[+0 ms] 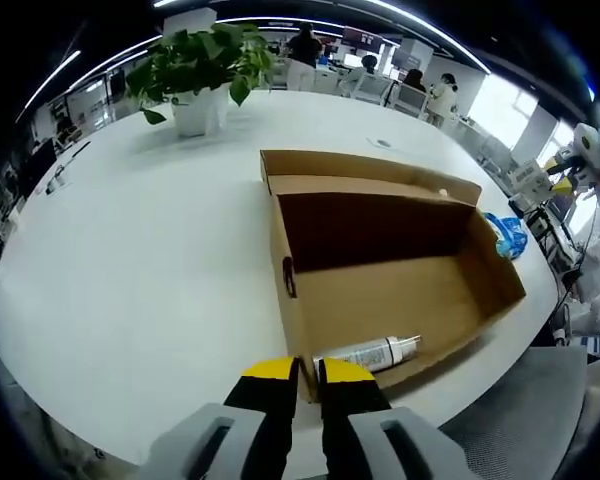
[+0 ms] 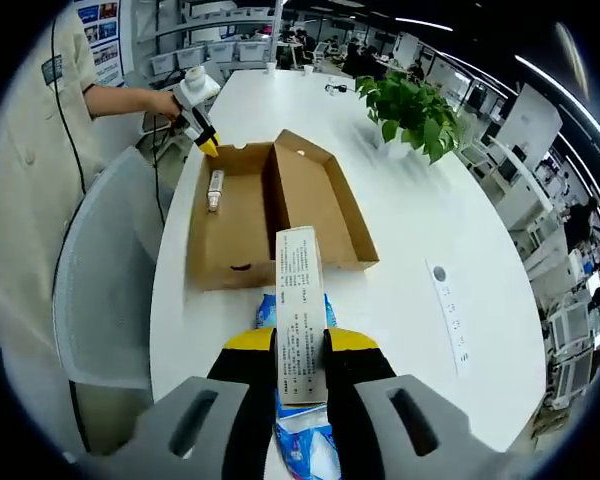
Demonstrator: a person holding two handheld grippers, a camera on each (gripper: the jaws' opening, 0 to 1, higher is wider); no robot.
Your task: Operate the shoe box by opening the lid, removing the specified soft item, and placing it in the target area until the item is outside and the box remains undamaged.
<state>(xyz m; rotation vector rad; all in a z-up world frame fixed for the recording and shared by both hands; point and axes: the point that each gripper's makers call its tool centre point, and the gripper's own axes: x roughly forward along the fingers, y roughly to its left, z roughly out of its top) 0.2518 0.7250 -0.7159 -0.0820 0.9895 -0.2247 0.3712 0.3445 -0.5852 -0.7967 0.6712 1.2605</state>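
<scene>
Centre frame in the left gripper view, the shoe box [image 1: 380,260] lies open on the white tabletop [image 1: 150,250], lid folded back, a bottle [image 1: 372,353] inside near the lower wall; the left claw [image 1: 307,372] pinches that wall's rim. In the right gripper view, lower centre, the right claw [image 2: 300,345] is pressed onto a printed flat packet [image 2: 299,310] above a blue soft pack [image 2: 300,440] lying outside the box. Risk: pulling on the pinched cardboard could tear or drag the box, and the packet may slip.
</scene>
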